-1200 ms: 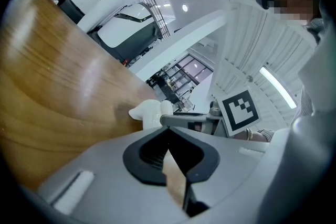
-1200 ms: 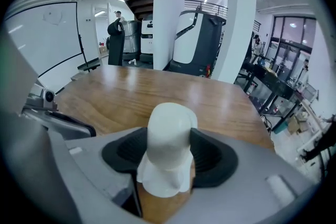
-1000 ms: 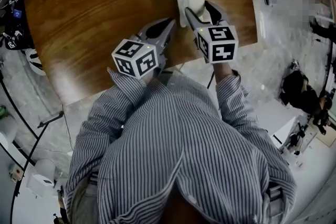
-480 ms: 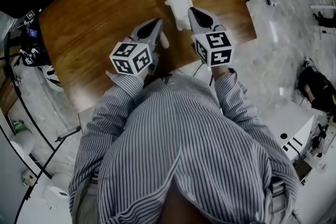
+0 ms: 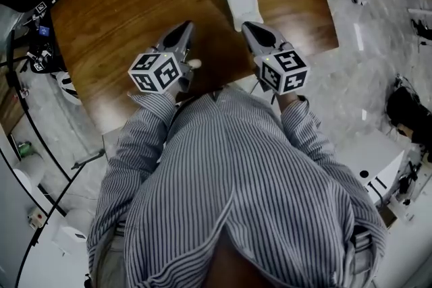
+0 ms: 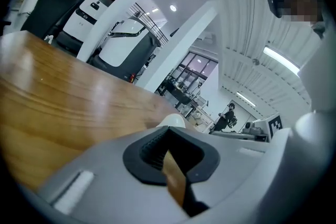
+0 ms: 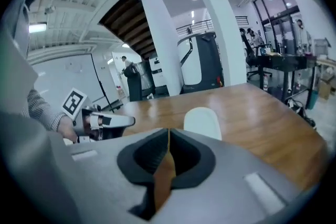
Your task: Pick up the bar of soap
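The bar of soap (image 5: 241,1) is a white rounded block lying on the brown wooden table (image 5: 128,3), near its right end. My right gripper (image 5: 249,26) is shut and empty, its tip just short of the soap's near end. In the right gripper view the soap (image 7: 202,121) shows just beyond the closed jaws (image 7: 168,136). My left gripper (image 5: 183,27) is also shut and empty, to the left of the soap and apart from it. Only the top of the soap (image 6: 171,120) peeks over the closed jaws in the left gripper view.
The table's near edge (image 5: 223,84) runs just under both marker cubes, against the person's striped shirt (image 5: 229,185). Stands and cables (image 5: 40,145) lie on the floor at the left, more gear (image 5: 405,111) at the right. The left gripper (image 7: 102,122) shows in the right gripper view.
The right gripper, earlier open at the soap, has pulled back toward the person and shut with nothing in it. The soap stays on the table. The left gripper drew back and leftward.
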### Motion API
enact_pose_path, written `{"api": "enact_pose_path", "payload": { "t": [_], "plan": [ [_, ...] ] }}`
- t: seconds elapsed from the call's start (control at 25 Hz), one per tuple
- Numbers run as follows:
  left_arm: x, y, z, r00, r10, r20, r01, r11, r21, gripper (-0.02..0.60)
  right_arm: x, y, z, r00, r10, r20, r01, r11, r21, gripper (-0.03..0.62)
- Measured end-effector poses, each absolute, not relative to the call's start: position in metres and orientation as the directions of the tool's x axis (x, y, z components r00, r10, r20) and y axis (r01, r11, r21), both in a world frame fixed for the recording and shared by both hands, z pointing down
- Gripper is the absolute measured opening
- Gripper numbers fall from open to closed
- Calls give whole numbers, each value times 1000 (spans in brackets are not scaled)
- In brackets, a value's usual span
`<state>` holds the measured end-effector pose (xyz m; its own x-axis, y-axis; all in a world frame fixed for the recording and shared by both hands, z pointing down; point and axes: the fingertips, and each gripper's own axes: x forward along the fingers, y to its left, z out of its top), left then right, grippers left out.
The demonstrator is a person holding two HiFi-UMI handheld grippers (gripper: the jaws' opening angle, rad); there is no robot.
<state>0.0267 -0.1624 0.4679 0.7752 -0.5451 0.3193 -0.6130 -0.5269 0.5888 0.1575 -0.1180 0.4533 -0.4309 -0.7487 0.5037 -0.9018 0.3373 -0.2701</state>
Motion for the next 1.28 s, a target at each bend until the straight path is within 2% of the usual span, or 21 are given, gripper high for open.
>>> {"api": "enact_pose_path", "payload": {
  "t": [0.28,0.52,0.68,1.0,1.08,1.28],
  "plan": [
    [-1,-159,458,764,-586,270,-596,-478,645,3,161,-120,414,-484,-835,263,-823,331,-462,0],
    [-54,-160,465,670,-676,307,-662,-356,660,3,148,-111,421,-494,-811,312,-834,341,-435,0],
    [-64,-155,468,649,-685,331,-682,-331,652,3,133,-105,431,-541,-759,363,-819,377,-432,0],
    [-79,-130,488,627,-622,469,-738,-282,613,3,63,-91,473,-687,-475,549,-721,536,-438,3],
    [-85,-120,494,622,-601,501,-748,-266,608,14,45,-87,486,-702,-392,594,-692,573,-440,30],
    [-95,-97,516,632,-538,558,-747,-231,623,96,-5,-78,521,-694,-197,693,-636,618,-461,153]
  ]
}}
